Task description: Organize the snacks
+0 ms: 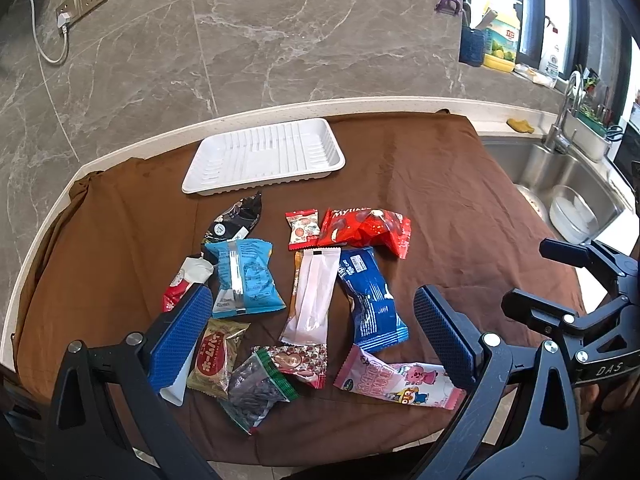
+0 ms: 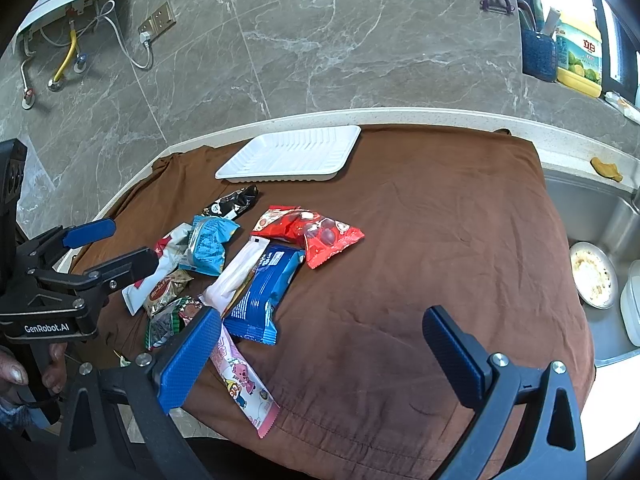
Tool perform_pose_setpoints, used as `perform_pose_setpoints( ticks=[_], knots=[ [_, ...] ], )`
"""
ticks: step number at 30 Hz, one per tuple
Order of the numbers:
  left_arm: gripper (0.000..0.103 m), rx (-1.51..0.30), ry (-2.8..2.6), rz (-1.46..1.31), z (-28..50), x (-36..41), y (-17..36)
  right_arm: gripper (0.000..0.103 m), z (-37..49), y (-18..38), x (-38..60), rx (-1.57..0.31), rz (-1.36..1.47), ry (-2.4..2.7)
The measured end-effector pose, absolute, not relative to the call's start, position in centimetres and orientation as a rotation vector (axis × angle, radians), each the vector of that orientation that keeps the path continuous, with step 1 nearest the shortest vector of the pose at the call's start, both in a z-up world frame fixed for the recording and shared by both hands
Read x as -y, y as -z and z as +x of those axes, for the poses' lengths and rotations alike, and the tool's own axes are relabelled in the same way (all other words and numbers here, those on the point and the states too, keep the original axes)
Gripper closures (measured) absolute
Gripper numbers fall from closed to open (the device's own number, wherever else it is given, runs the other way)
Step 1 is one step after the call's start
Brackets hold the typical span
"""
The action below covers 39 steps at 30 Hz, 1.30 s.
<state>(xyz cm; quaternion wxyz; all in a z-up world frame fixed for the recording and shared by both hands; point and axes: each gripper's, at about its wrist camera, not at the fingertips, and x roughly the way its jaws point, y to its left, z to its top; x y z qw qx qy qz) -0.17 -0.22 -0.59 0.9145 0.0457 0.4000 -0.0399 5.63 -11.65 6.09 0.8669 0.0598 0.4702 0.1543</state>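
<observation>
Several snack packets lie scattered on a brown cloth [image 1: 460,184]: a red chocolate bag [image 1: 366,229], a dark blue pack [image 1: 370,300], a white sachet [image 1: 312,296], a light blue bag [image 1: 244,280] and a pink cartoon packet [image 1: 396,380]. A white ribbed tray [image 1: 264,156] sits empty at the back of the cloth. My left gripper [image 1: 316,340] hovers open above the near packets, holding nothing. My right gripper [image 2: 328,356] is open over the cloth's near right part, beside the pink cartoon packet [image 2: 240,376]. The white ribbed tray [image 2: 292,154] shows far left of centre.
A steel sink [image 1: 560,184] with a white container [image 1: 574,216] lies right of the cloth, faucet [image 1: 568,112] behind it. Marble wall with sockets [image 1: 82,0] stands behind the counter edge. A dish of food [image 2: 594,274] sits in the sink. A hand [image 2: 24,368] grips the left tool.
</observation>
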Motion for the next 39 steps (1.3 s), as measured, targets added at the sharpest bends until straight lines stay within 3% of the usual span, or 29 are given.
perform_pose_setpoints(
  ticks=[39],
  knots=[
    [0.001, -0.826, 0.077, 0.131, -0.54, 0.09, 1.29, 0.000, 5.46, -6.52, 10.91, -0.977, 0.114, -0.330]
  ],
)
